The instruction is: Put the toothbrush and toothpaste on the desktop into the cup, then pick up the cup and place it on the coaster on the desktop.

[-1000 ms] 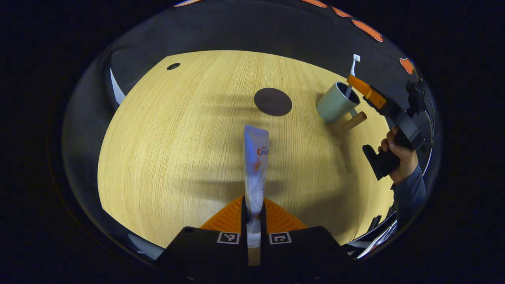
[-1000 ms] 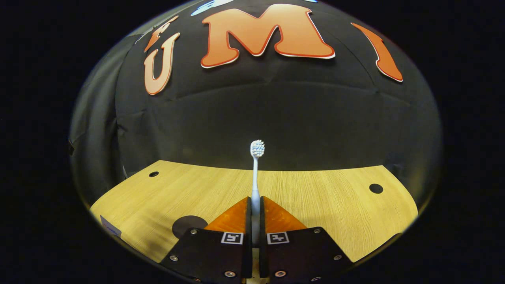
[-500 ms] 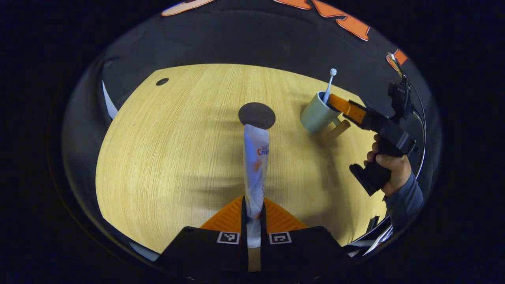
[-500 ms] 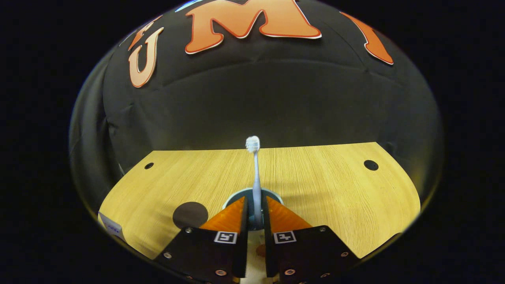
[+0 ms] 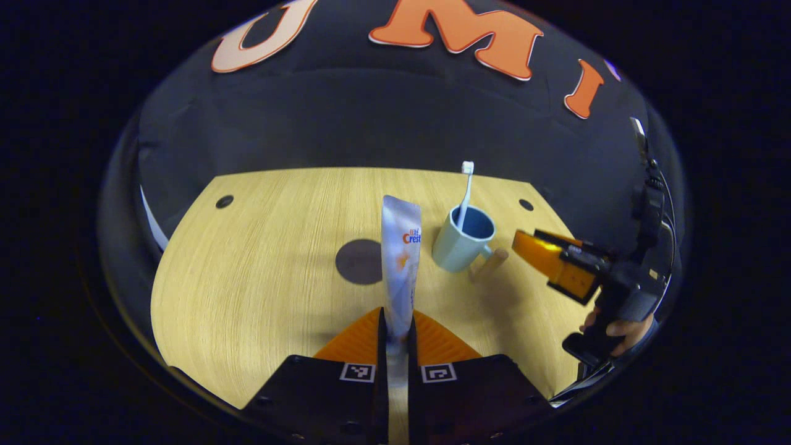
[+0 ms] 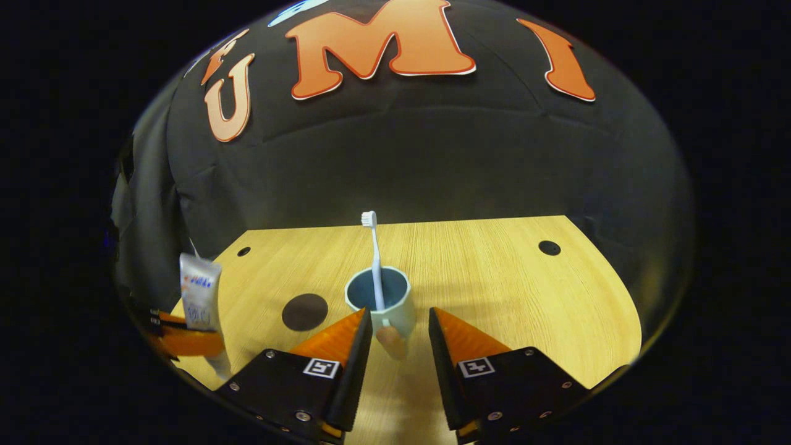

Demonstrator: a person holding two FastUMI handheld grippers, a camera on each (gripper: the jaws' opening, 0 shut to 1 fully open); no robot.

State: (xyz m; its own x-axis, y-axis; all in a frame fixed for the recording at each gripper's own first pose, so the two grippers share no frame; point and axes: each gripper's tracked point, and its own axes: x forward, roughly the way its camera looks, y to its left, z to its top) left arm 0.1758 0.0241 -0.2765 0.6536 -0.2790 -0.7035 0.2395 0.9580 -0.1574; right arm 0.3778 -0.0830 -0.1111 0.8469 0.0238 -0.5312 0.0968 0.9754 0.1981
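A pale blue cup (image 5: 462, 241) (image 6: 378, 297) with a wooden handle stands on the wooden desktop (image 5: 259, 266), and a white toothbrush (image 5: 465, 188) (image 6: 372, 250) leans upright inside it. My left gripper (image 5: 395, 321) is shut on a toothpaste tube (image 5: 400, 259) (image 6: 199, 295), held upright above the desk, left of the cup. My right gripper (image 6: 398, 321) (image 5: 547, 259) is open, just back from the cup with the handle between its fingers' line, touching nothing. A dark round coaster (image 5: 358, 261) (image 6: 304, 311) lies flat to the left of the cup.
Small dark holes (image 5: 224, 201) (image 6: 549, 248) sit near the desk's far corners. The black cloth wall rises right behind the desk's far edge. A hand (image 5: 609, 330) holds the right gripper at the desk's right side.
The right gripper let go of the toothbrush in the cup, opened and drew back. The left gripper tilted up and moved nearer the cup with the toothpaste.
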